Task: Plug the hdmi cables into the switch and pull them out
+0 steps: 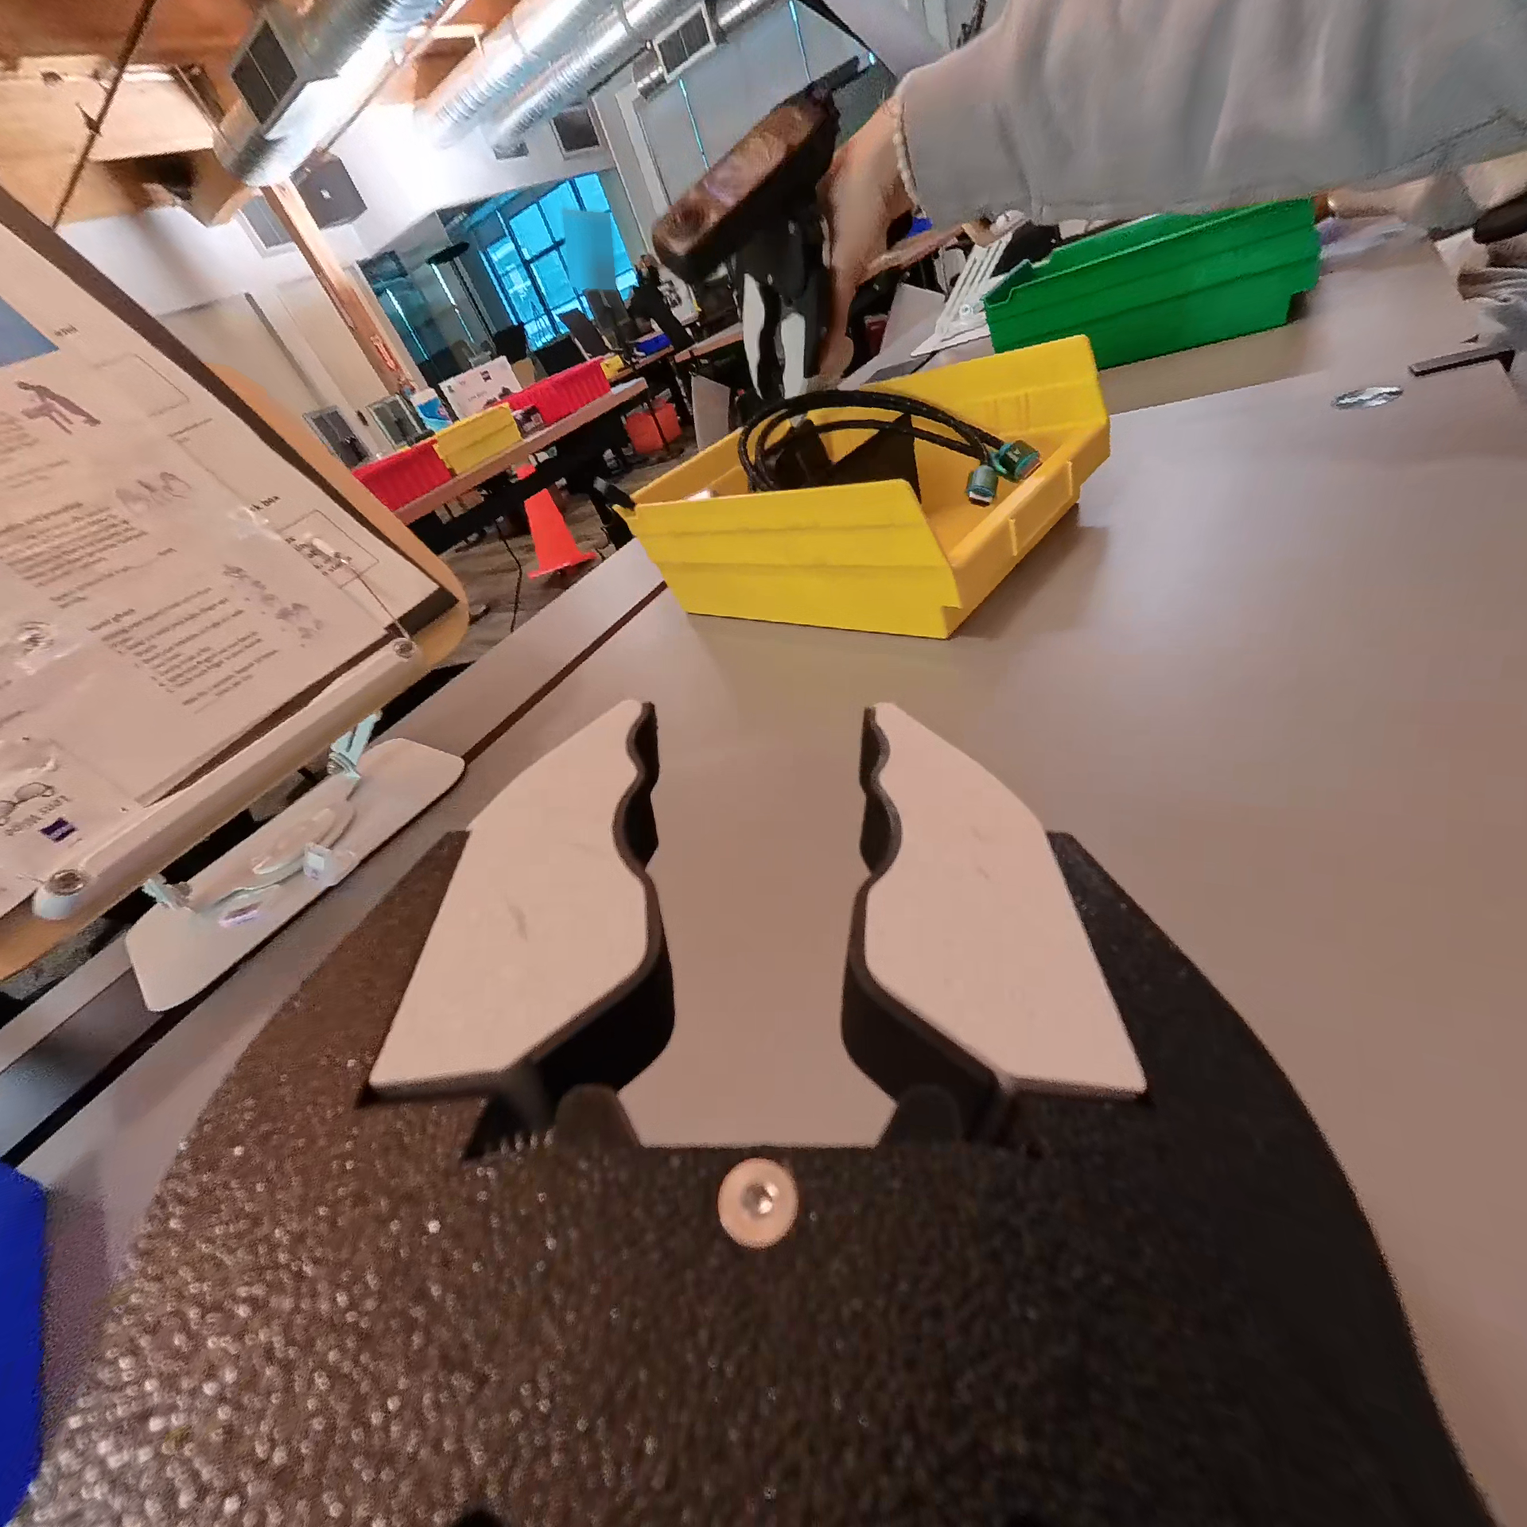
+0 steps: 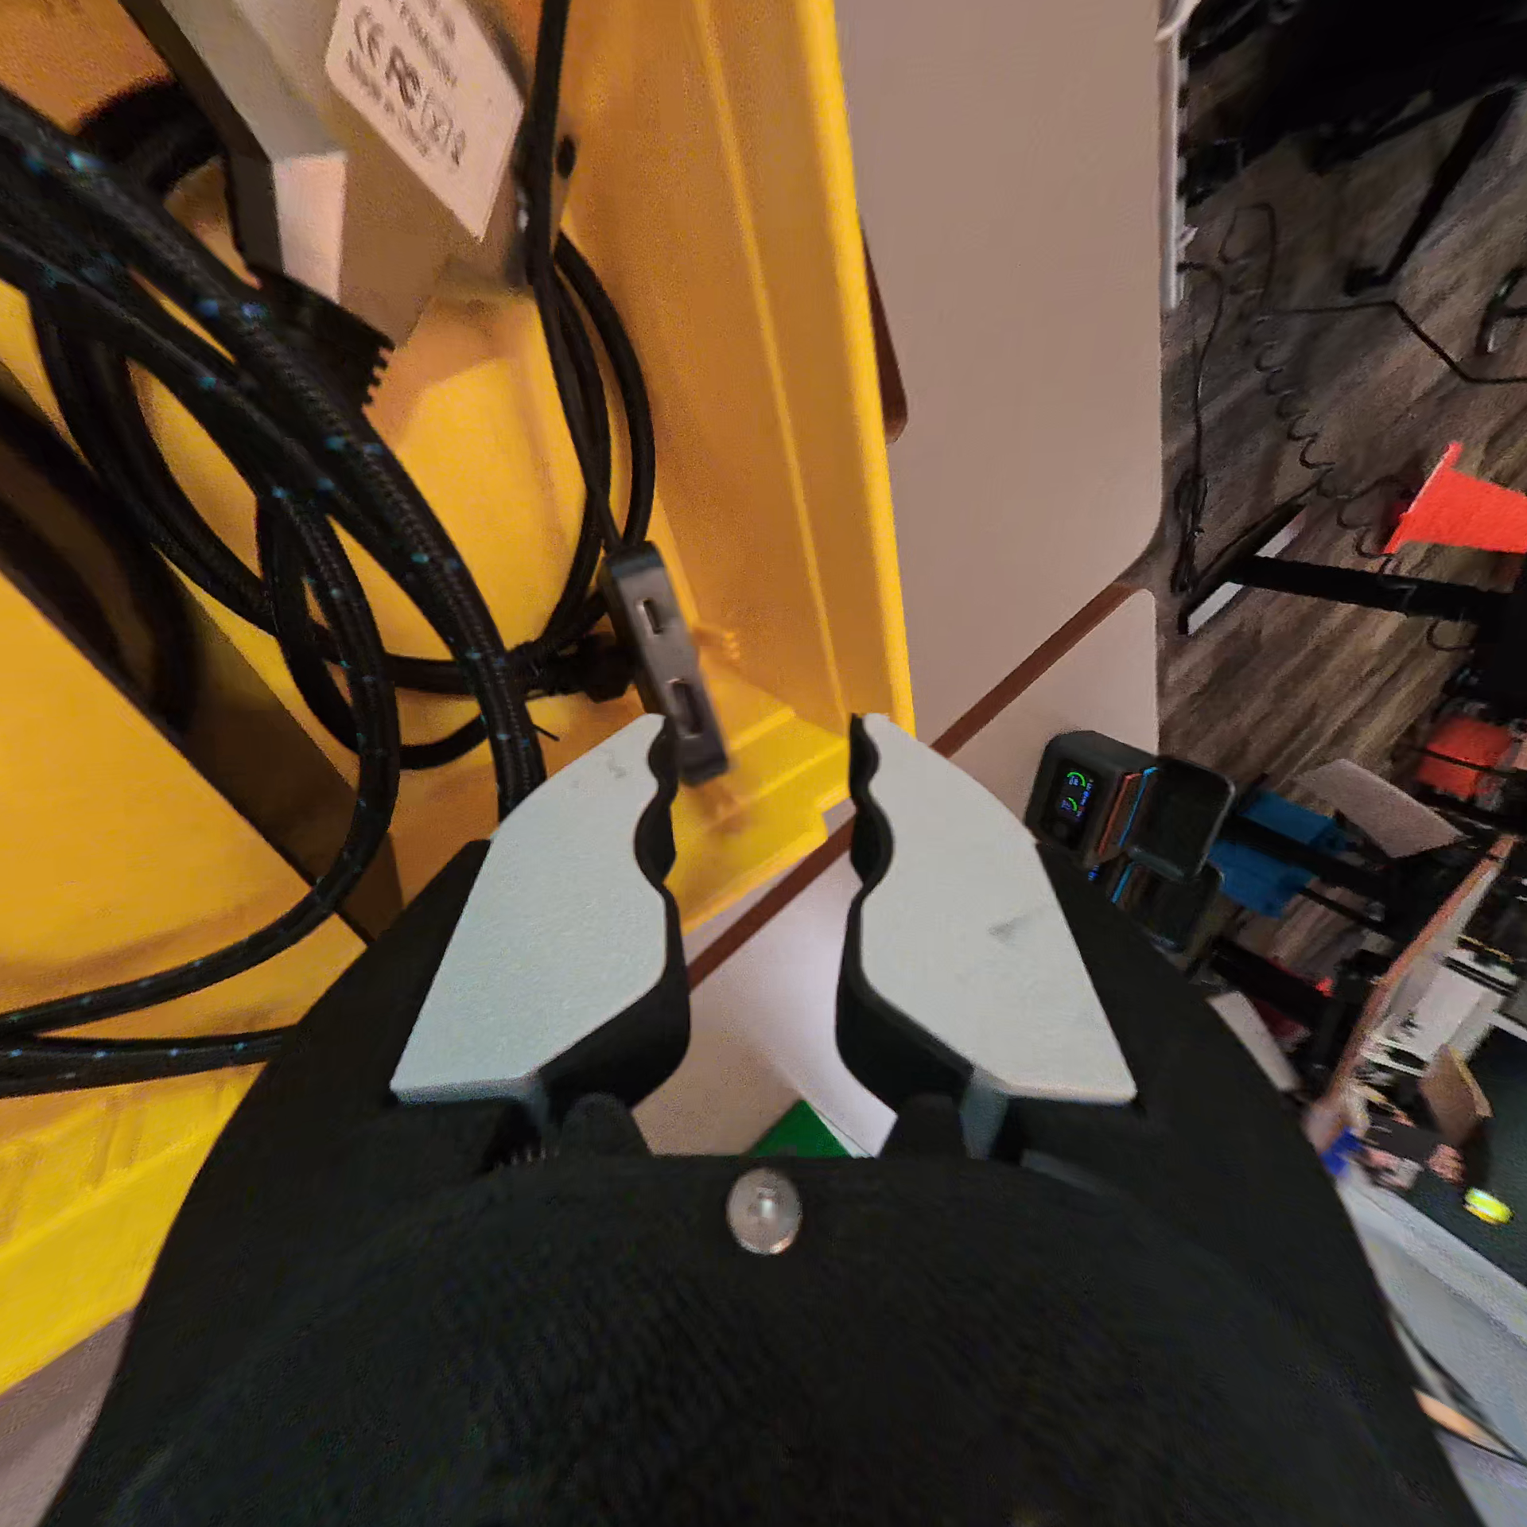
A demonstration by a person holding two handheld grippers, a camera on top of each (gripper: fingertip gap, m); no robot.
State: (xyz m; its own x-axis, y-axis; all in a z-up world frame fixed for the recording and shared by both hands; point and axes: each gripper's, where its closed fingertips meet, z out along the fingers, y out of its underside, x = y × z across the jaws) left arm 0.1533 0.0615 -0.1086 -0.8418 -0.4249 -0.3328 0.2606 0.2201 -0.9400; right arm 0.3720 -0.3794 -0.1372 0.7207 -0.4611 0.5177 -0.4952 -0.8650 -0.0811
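A yellow bin [image 1: 876, 537] sits on the table and holds coiled black braided HDMI cables [image 1: 868, 413] with teal plugs [image 1: 1004, 467]. In the right wrist view the cables [image 2: 289, 512] lie in the bin [image 2: 744, 330] beside a small grey switch [image 2: 669, 661] with ports on its side. My right gripper [image 2: 756, 744] is open over the bin's corner, its left fingertip just beside the switch. In the left wrist view it [image 1: 785, 388] points down into the bin. My left gripper [image 1: 760, 727] is open and empty, low over the table short of the bin.
A tilted instruction board on a stand [image 1: 165, 595] is close on the left. A green bin [image 1: 1157, 289] stands behind the yellow one. The table edge [image 2: 1033, 644] runs beside the bin, with floor and an orange cone [image 2: 1462, 504] beyond. A grey-sleeved arm [image 1: 1198, 107] reaches over.
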